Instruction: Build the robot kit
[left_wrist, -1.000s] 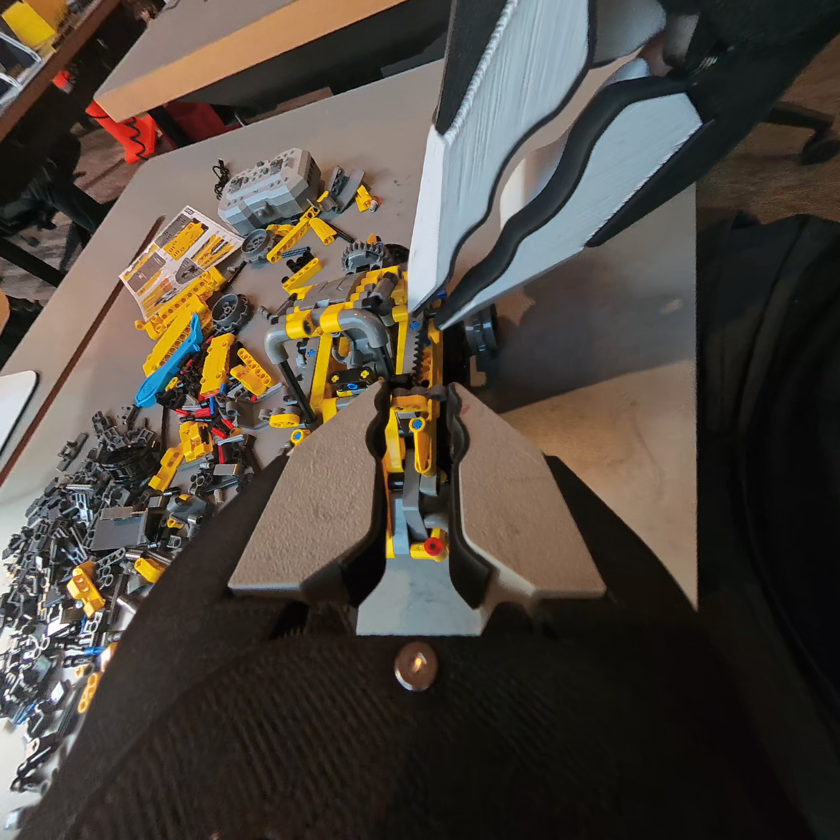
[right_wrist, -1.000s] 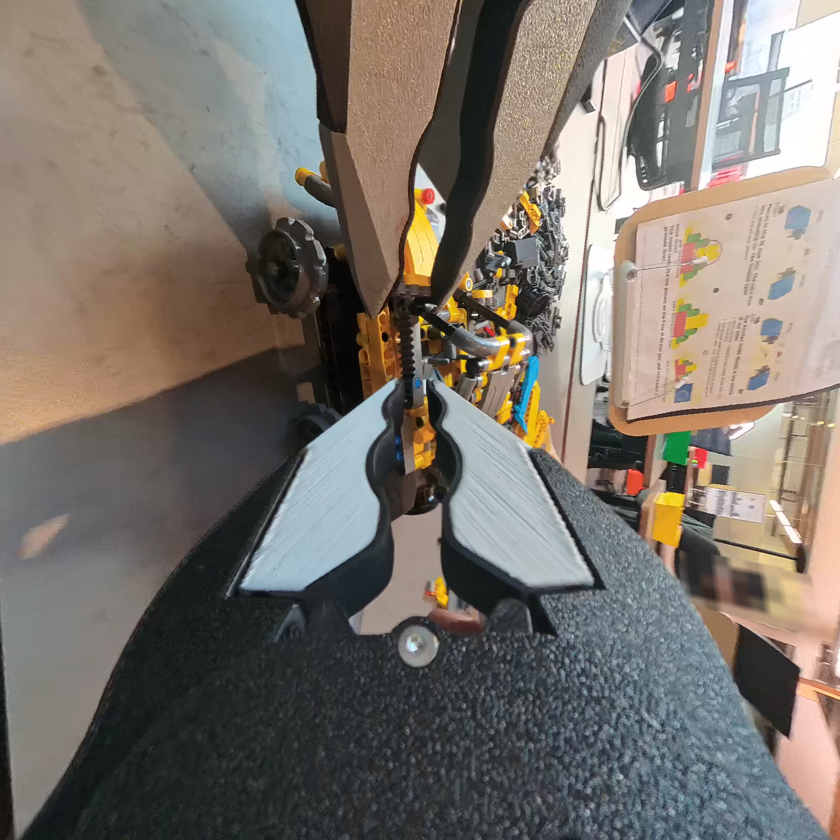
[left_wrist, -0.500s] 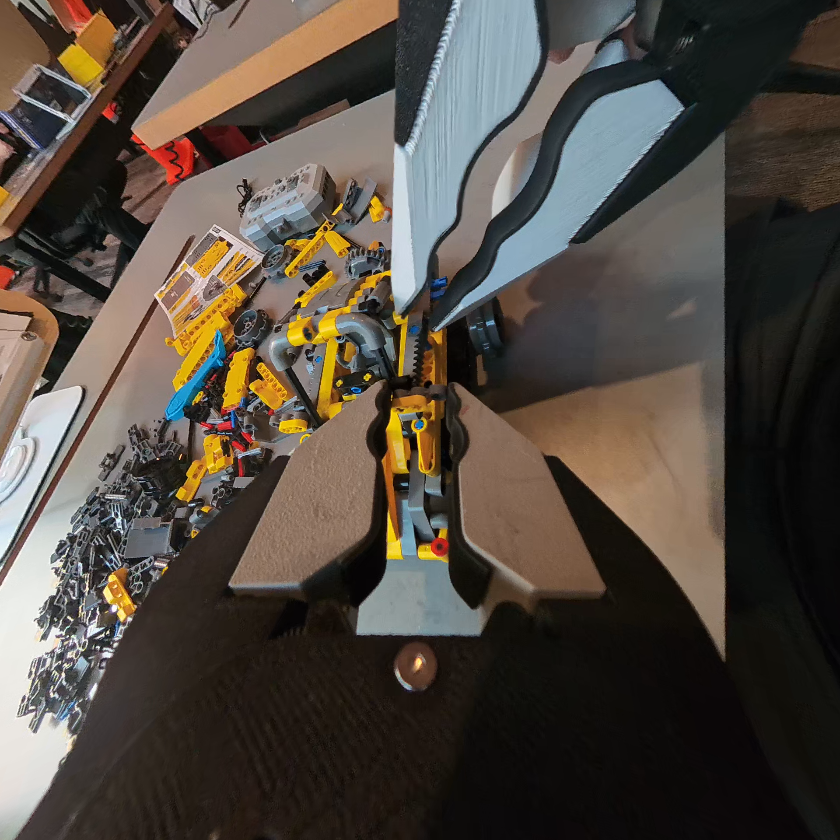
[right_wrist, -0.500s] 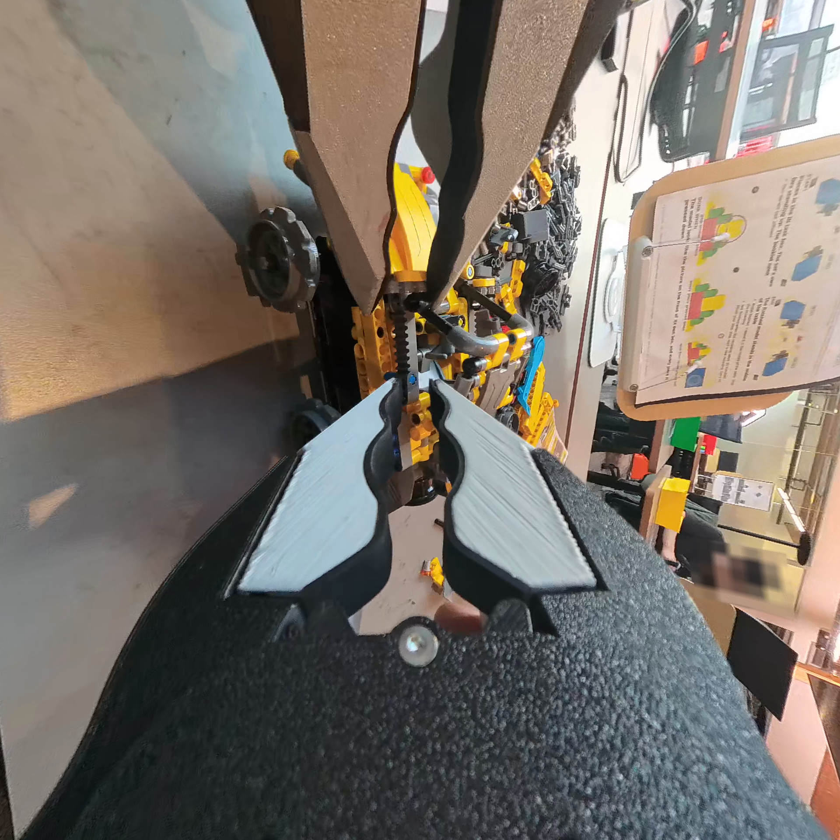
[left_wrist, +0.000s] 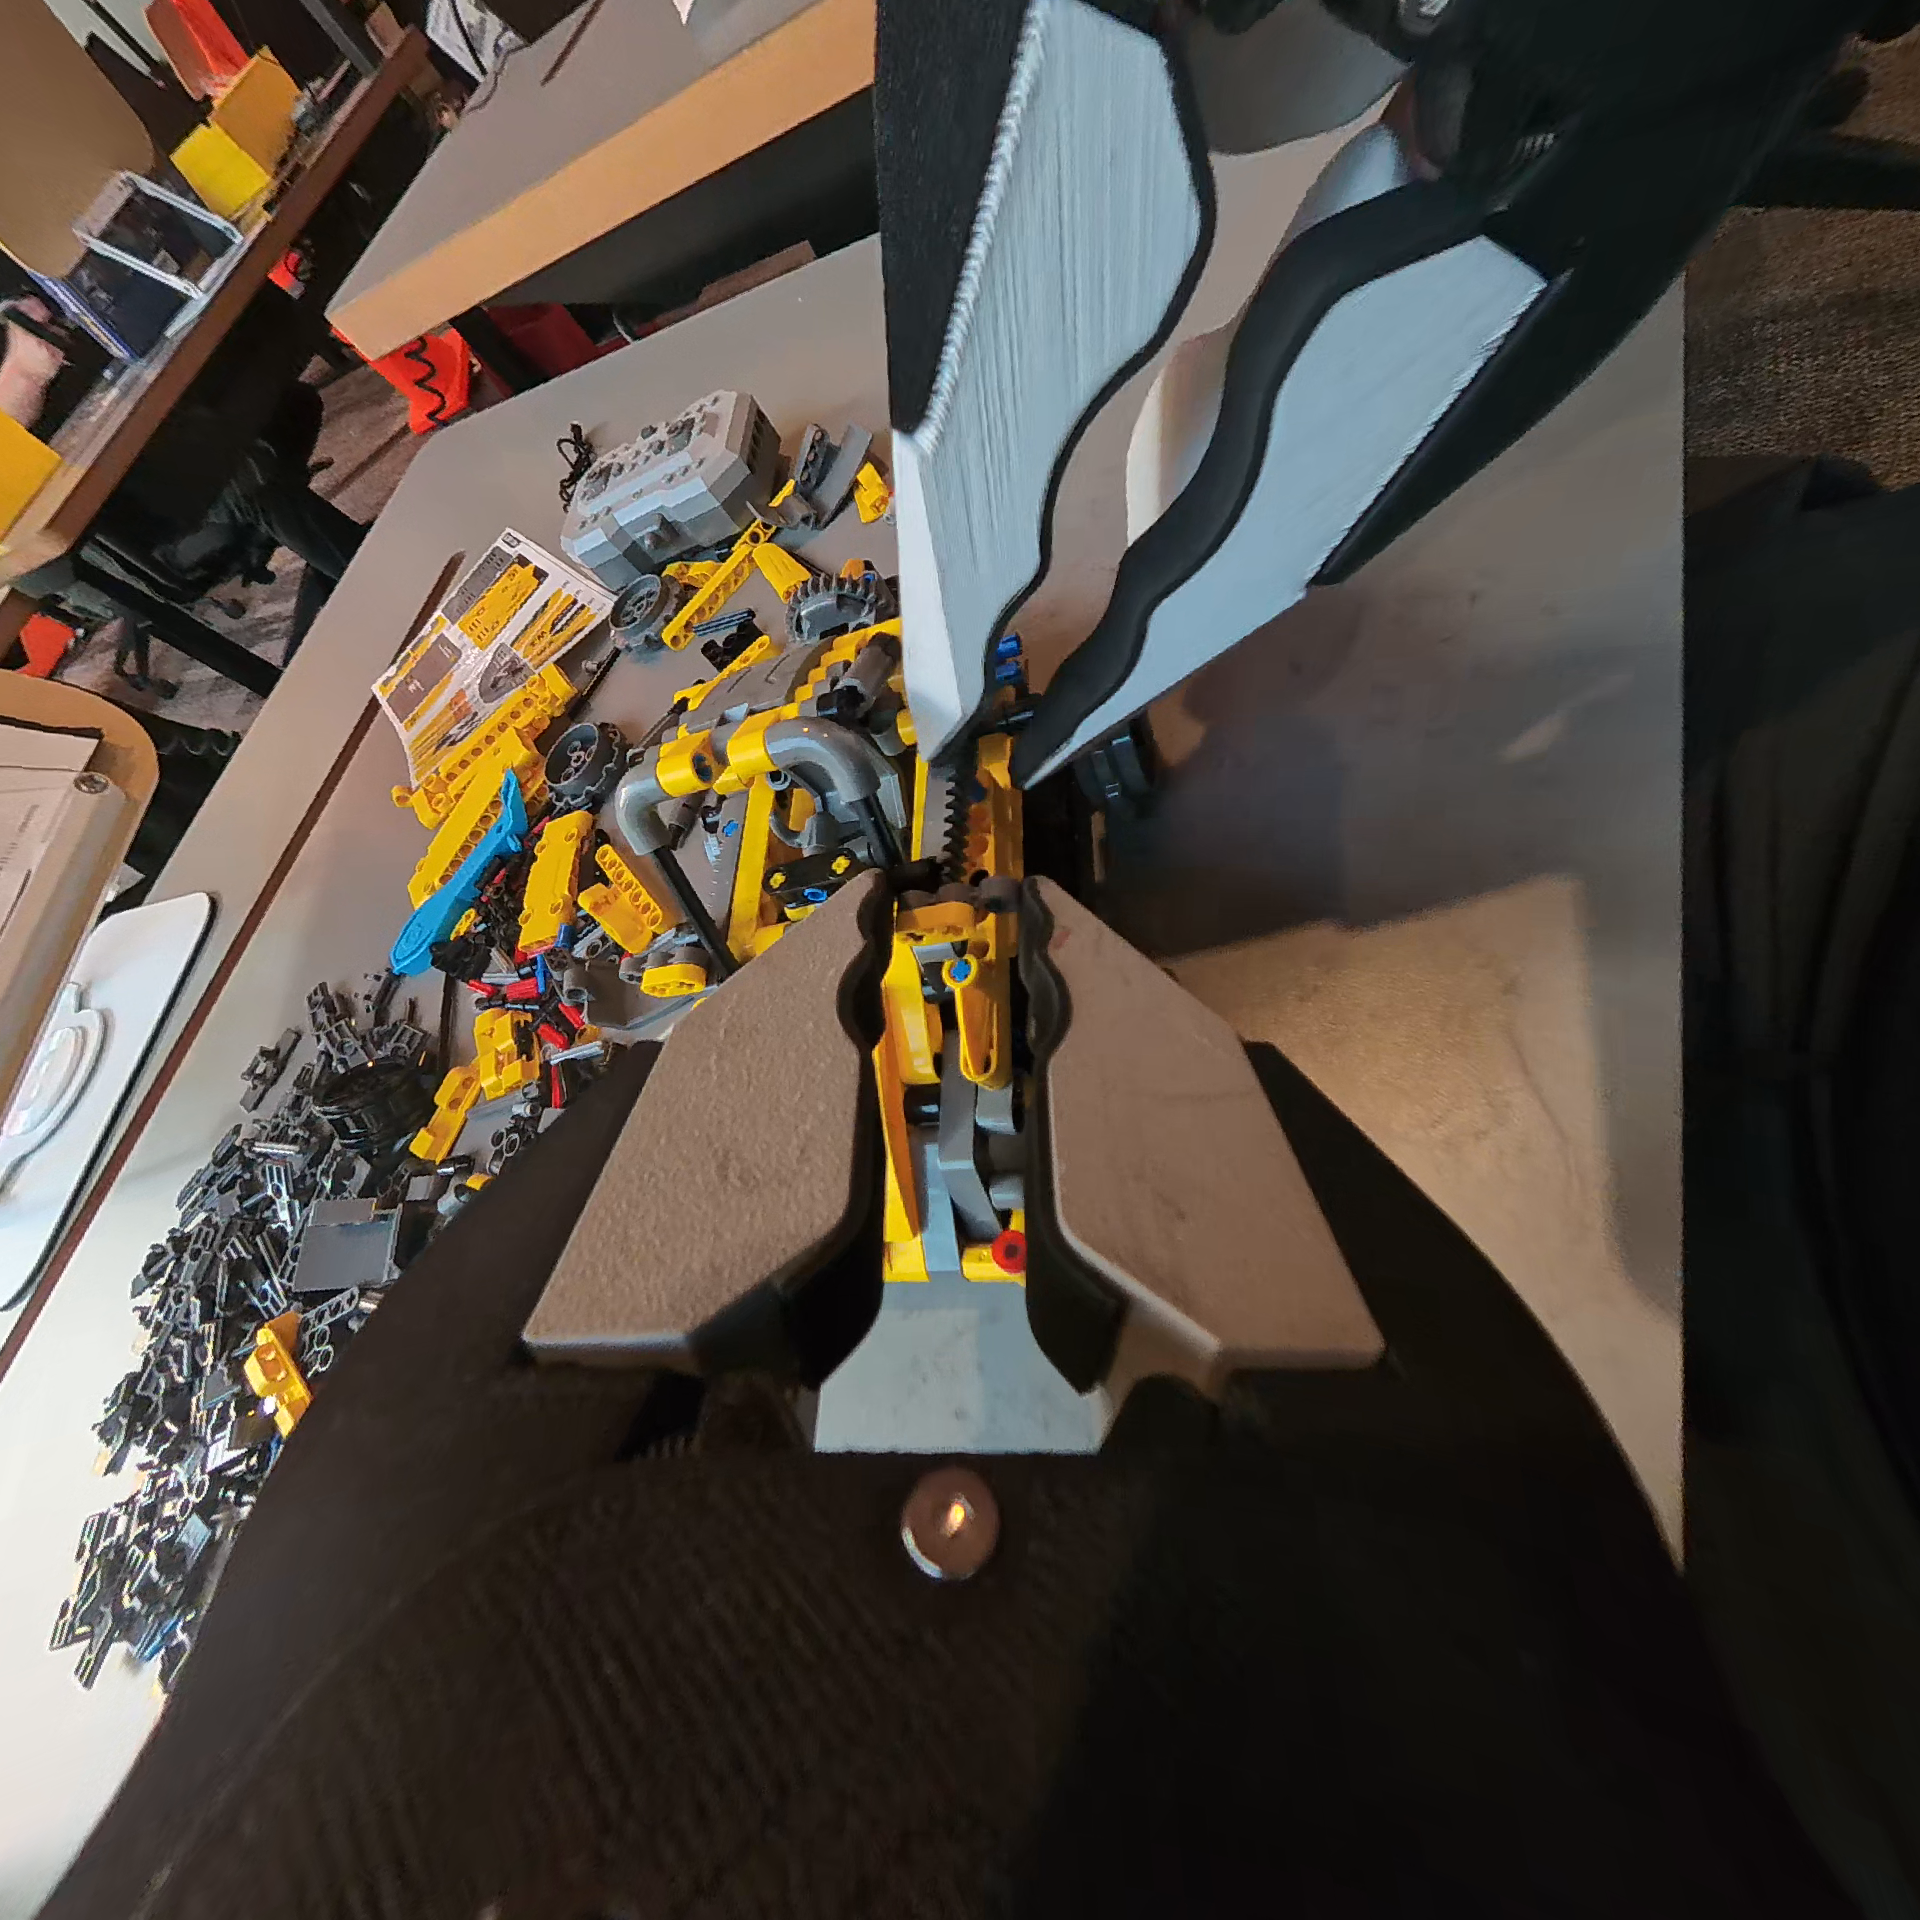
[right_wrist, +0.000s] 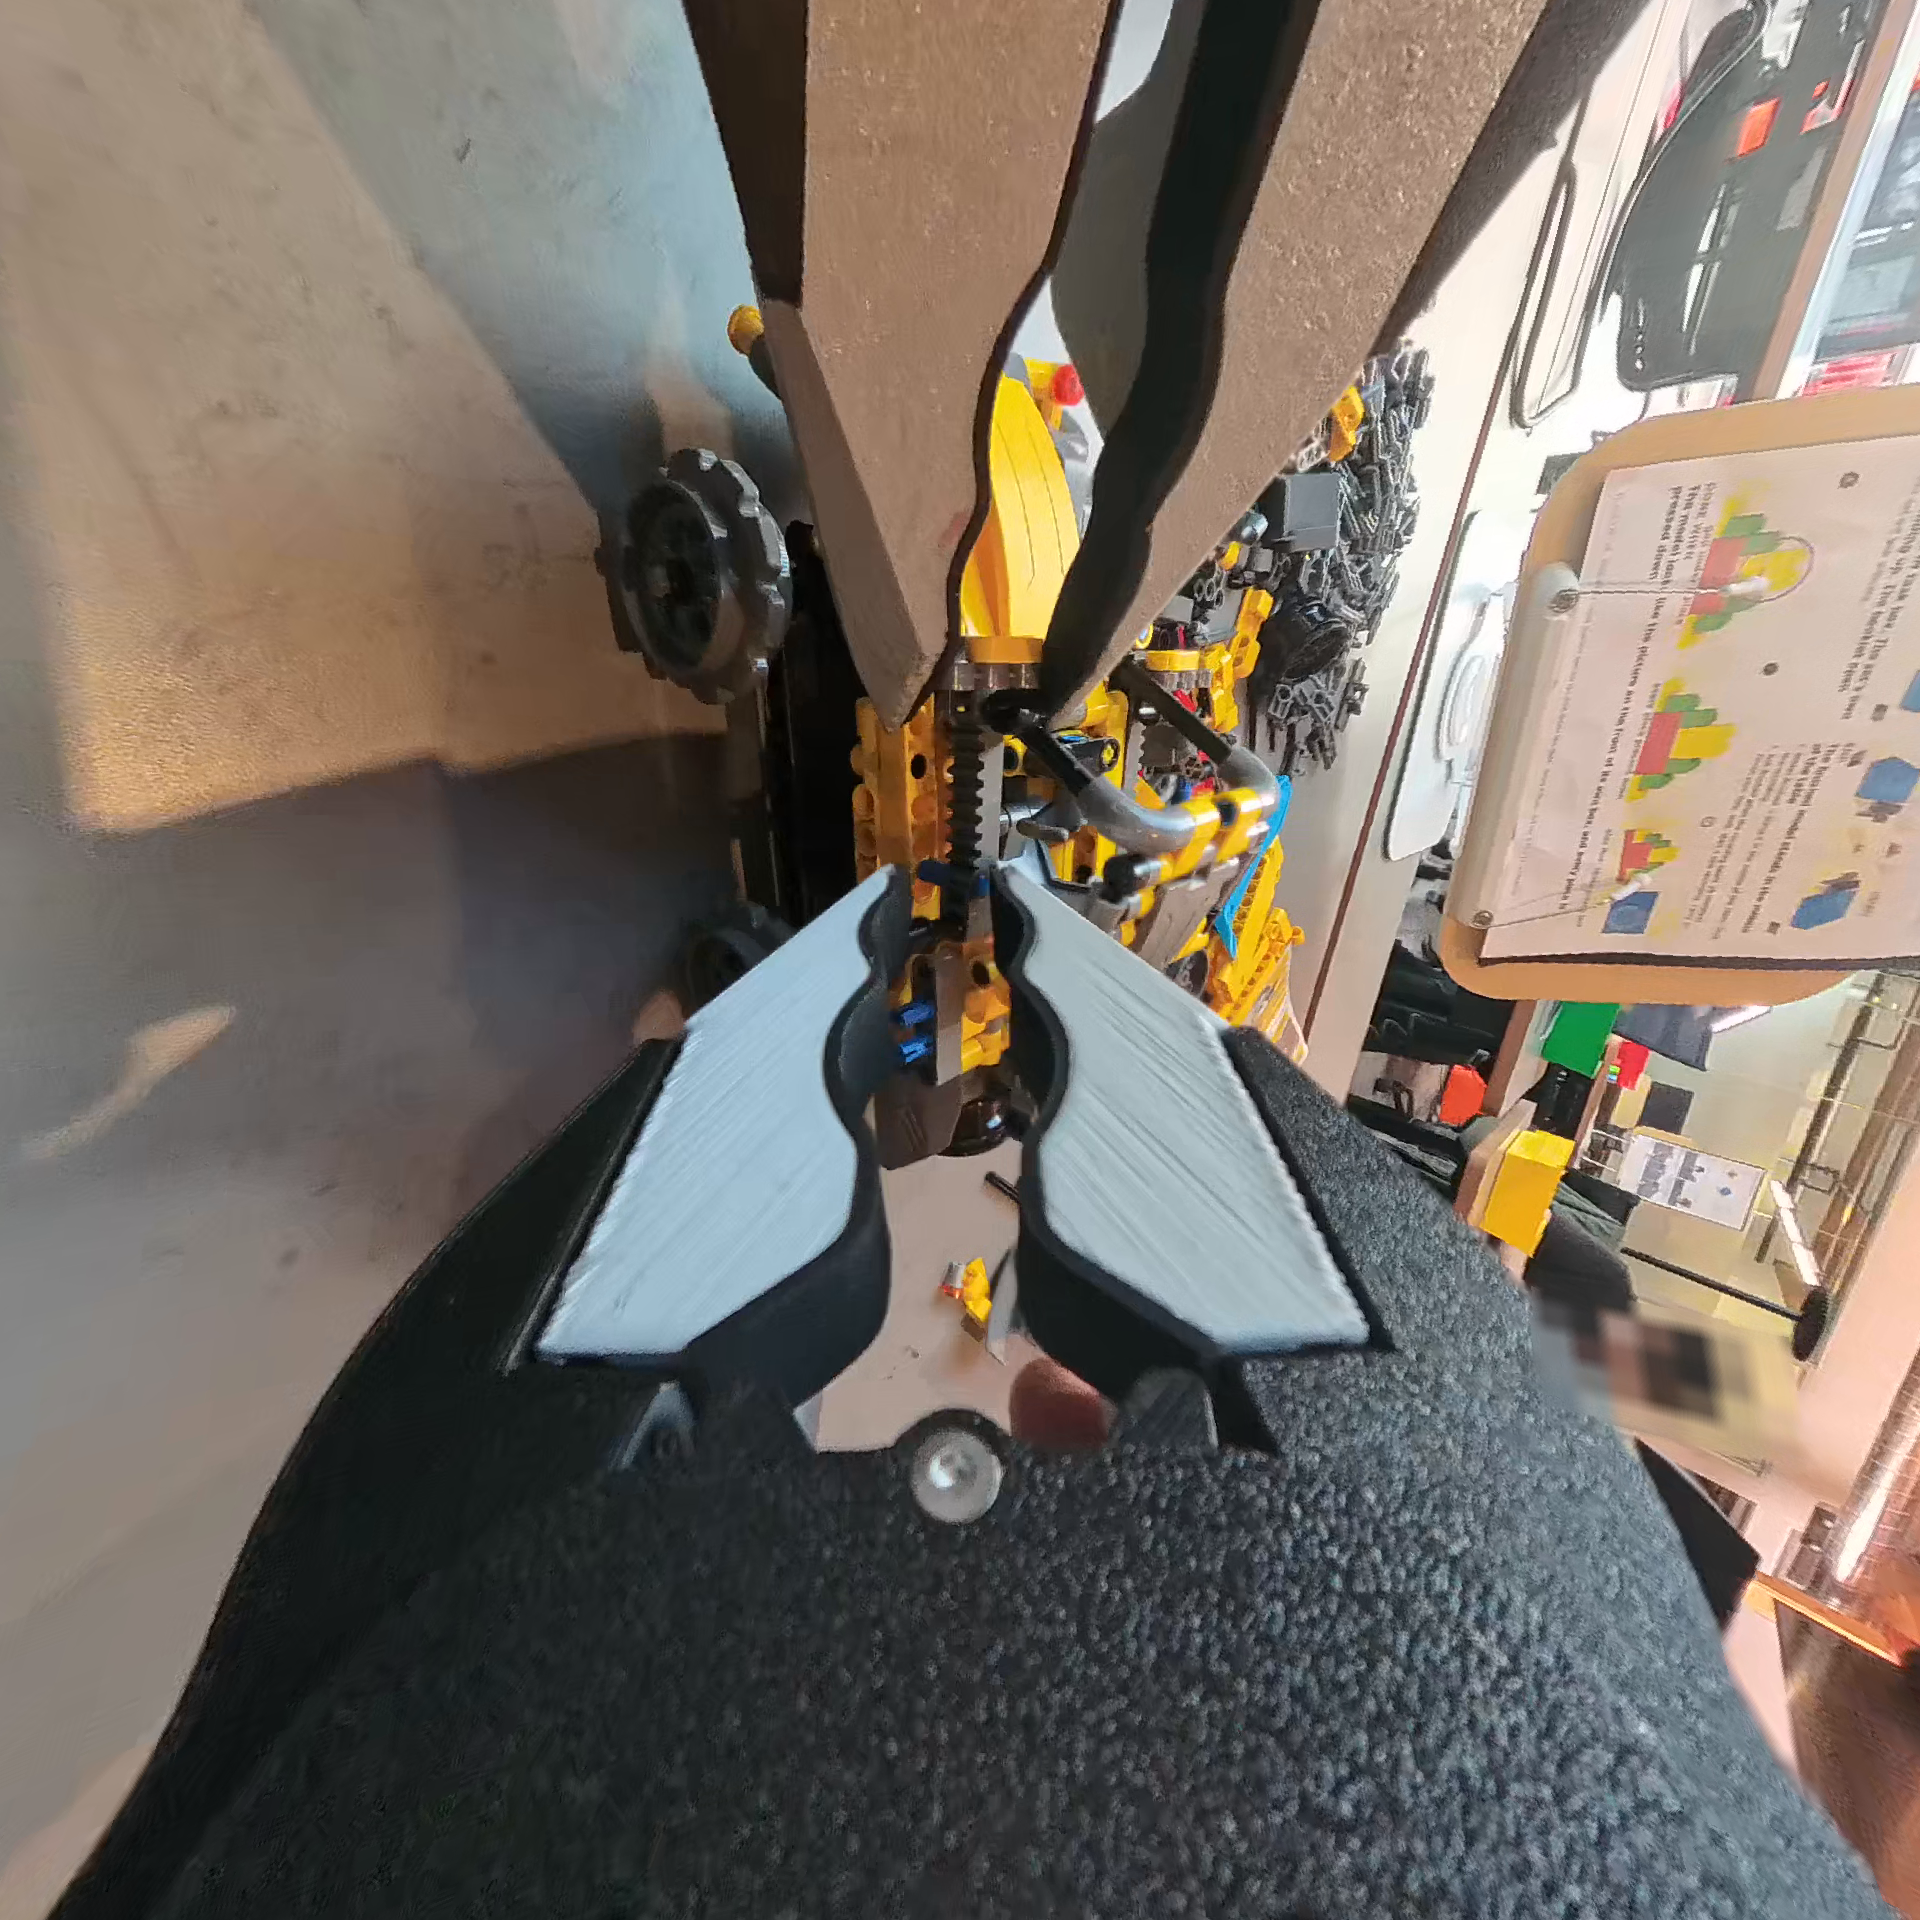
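Note:
A yellow and grey brick-built vehicle model (left_wrist: 940, 831) with a black toothed rack (right_wrist: 966, 779) and dark wheels sits over the grey table. My left gripper (left_wrist: 951, 894), with brown-grey fingers, is shut on the model's near yellow end. My right gripper (right_wrist: 945, 894), with white fingers, is shut on the model's opposite end, where blue pins (right_wrist: 912, 1029) show. Each gripper shows in the other's view, facing it: the right gripper in the left wrist view (left_wrist: 977, 753) and the left gripper in the right wrist view (right_wrist: 977, 686). A curved grey tube (left_wrist: 821, 753) arches on the model's left side.
Loose yellow parts (left_wrist: 561, 883), a blue piece (left_wrist: 457, 904) and a pile of black parts (left_wrist: 229, 1247) lie left of the model. A grey battery box (left_wrist: 675, 488) and an instruction leaflet (left_wrist: 488, 644) lie farther back. A wooden board with a printed sheet (right_wrist: 1714, 707) stands at the table's side. Both grippers' tips are close together, under 4 cm apart. The blue piece (left_wrist: 457, 904) is about 25 cm from both grippers' fingertips.
Both grippers have stayed shut on the model. The views have shifted a little, with the model and both grippers tilting slightly together.

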